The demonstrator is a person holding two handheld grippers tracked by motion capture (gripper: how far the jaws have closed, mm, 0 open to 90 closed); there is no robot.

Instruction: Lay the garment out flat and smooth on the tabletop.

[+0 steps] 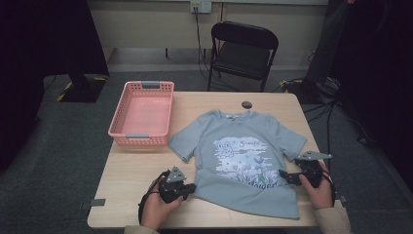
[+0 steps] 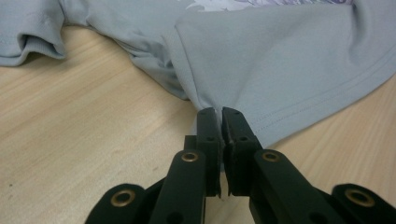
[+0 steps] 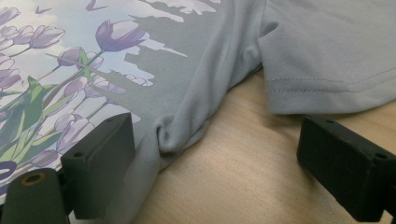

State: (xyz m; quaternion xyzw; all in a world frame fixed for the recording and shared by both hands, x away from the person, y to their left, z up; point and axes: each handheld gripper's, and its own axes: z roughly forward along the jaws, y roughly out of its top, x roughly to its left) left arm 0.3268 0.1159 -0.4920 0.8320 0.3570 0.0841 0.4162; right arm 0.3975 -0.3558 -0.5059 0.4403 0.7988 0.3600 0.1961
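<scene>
I have the T-shirt [image 1: 238,156] lying flat, print up, across the middle of the desk [image 1: 131,170], reaching its near edge. My left gripper [image 2: 220,114] is clamped on the shirt's left side edge. My right gripper [image 3: 210,154] stands wide apart, a bunched fold of the right side seam lying between its jaws, unpinched.

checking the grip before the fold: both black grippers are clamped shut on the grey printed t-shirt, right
Not quite. Only the left gripper is shut on the grey printed t-shirt. The right gripper has its jaws wide open around a bunched side edge, as the right gripper view shows.
</scene>
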